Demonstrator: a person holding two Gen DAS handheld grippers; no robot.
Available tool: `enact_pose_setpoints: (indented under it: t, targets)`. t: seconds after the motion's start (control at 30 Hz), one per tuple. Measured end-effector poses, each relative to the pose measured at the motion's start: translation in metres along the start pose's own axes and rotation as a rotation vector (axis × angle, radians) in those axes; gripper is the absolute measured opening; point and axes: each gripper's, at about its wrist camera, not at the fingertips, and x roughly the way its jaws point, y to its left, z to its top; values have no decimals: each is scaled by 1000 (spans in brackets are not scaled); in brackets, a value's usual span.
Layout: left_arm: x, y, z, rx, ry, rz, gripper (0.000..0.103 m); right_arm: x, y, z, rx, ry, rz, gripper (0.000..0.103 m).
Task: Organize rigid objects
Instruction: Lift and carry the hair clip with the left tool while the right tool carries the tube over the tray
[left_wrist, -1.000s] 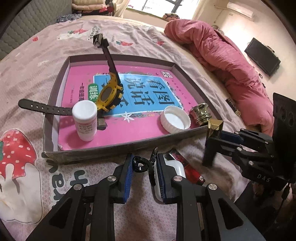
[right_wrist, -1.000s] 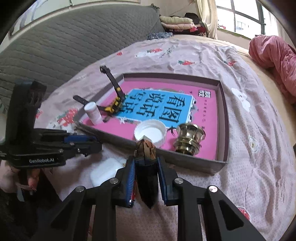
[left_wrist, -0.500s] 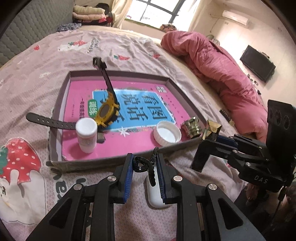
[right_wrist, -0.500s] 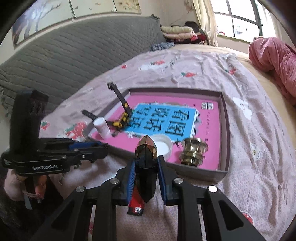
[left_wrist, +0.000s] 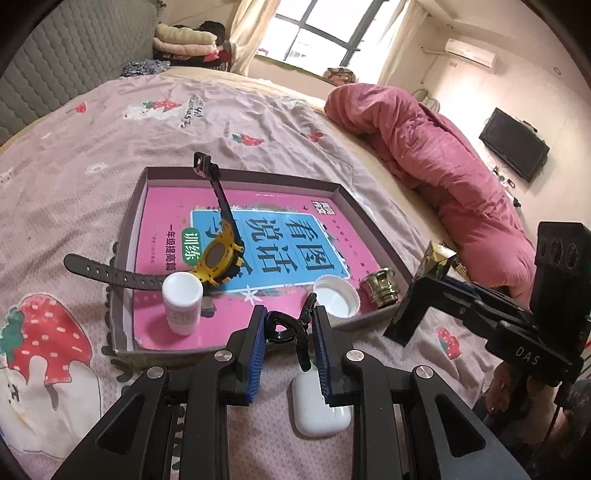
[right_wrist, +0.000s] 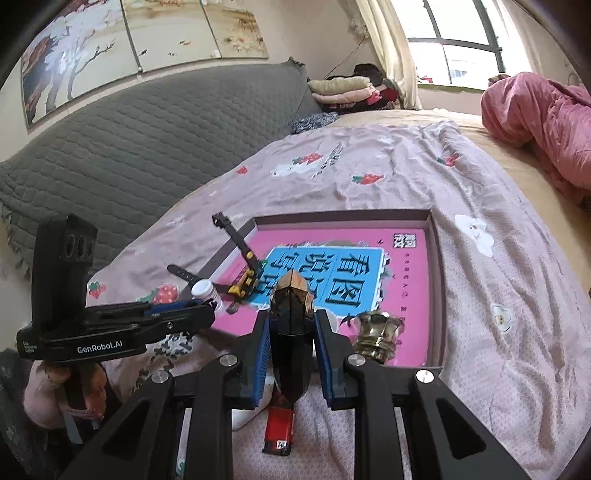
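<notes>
Here the left gripper (left_wrist: 288, 329) has its jaws pinching a black hair clip (left_wrist: 286, 330), held above the bedsheet (left_wrist: 110, 140) just short of the near wall of the tray (left_wrist: 127, 206). Below and slightly to the right of it, a white earbud case (left_wrist: 317, 410) lies on the sheet. The right gripper (right_wrist: 291, 345) has its jaws pinching a dark faceted box with a gold top (right_wrist: 291, 325), also held near the tray's front edge; under it a red lighter (right_wrist: 279, 430) lies on the sheet beside the white case, of which only a corner shows in the right wrist view.

Inside the tray a pink and blue book cover lines the bottom (left_wrist: 280, 236). On it lies a yellow watch (left_wrist: 218, 258), one black strap sticking up toward the far wall and the other hanging out over the left wall onto the bed. A small white bottle (left_wrist: 182, 302) stands upright just in front of the watch face. A white lid (left_wrist: 336, 301) lies open side up near the front wall, and a brass cup (left_wrist: 380, 291) sits just beside it in the front right corner. A pink quilt (left_wrist: 436, 158) is bunched along the far side of the bed
</notes>
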Motion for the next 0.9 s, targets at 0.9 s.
enact_pose_setpoints:
  t: [0.9]
  targets:
    - [13,14,11,-12,-34,54,25,4,6,8,-79,-95,-145,24]
